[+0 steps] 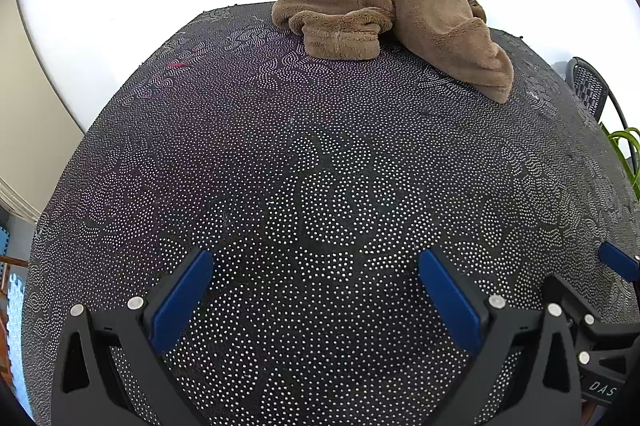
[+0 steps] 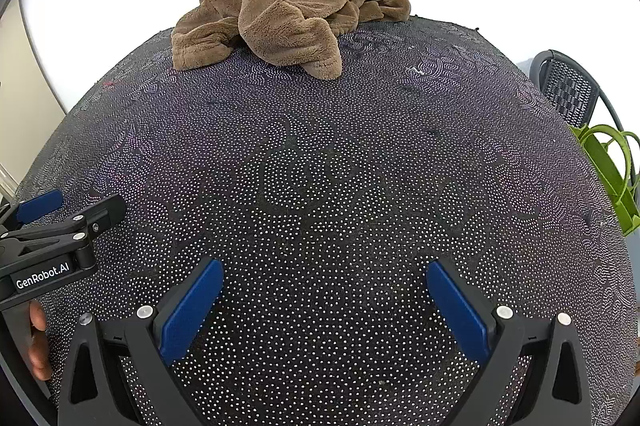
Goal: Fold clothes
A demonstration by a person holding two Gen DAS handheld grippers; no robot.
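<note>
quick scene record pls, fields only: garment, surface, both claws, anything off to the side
garment: brown fleece garment, crumpled in a heap at the far edge, unfolded
surface: dark dotted table cover, bare between claws and garment
left claw: open, nothing between its pads, well short of the garment
right claw: open, nothing held, also short of the garment
side: black mesh chair and green plant past the right edge
fold status: not started

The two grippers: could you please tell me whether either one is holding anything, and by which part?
Nothing is held. The left gripper and right gripper are both open over the dotted tablecloth, apart from the crumpled brown fleece garment.
</note>
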